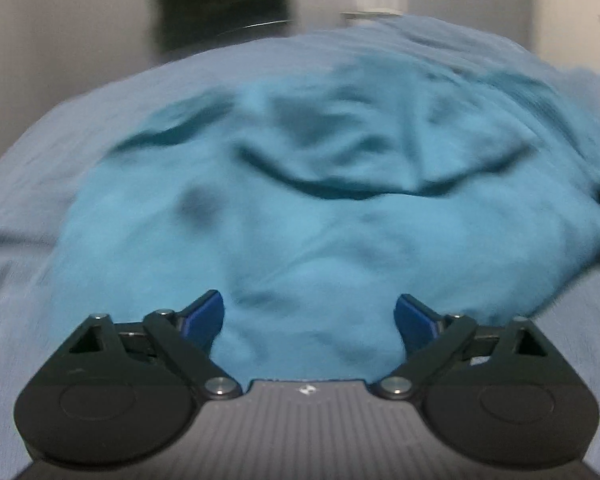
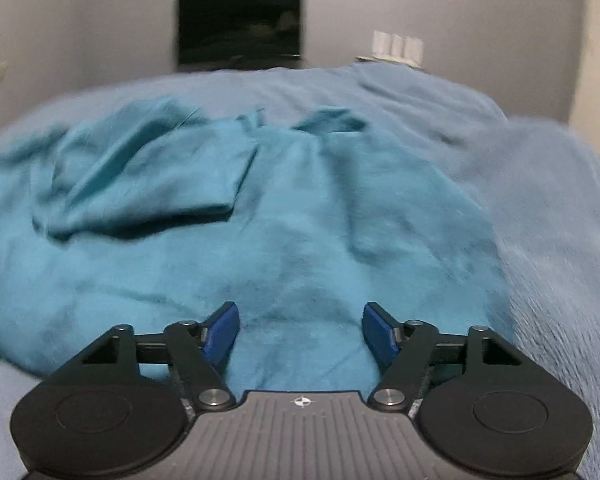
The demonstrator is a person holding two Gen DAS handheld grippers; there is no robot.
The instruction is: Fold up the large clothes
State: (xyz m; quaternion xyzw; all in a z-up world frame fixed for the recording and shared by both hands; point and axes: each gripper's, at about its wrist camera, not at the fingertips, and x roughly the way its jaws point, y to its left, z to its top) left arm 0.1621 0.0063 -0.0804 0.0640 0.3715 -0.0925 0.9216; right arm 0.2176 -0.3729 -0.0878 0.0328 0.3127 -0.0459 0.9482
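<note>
Both grippers, left gripper (image 1: 309, 316) and right gripper (image 2: 299, 330), hang with fingers spread and empty over the teal garment (image 2: 284, 240) rumpled on the bed (image 2: 548, 216). Pinch one hem layer at each side (frames are blurred), then lift evenly.

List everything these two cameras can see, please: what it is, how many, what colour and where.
garment: one, teal, crumpled on the bed, a part folded over itself.
bed cover: one, pale blue, under and around the garment.
dark screen: one, black, on the far wall.
white items: too blurred to count, beyond the bed's far edge.
wall: grey, behind the bed.
left gripper: one, black with blue pads, open over the garment.
right gripper: one, same colours, open over the garment.
</note>
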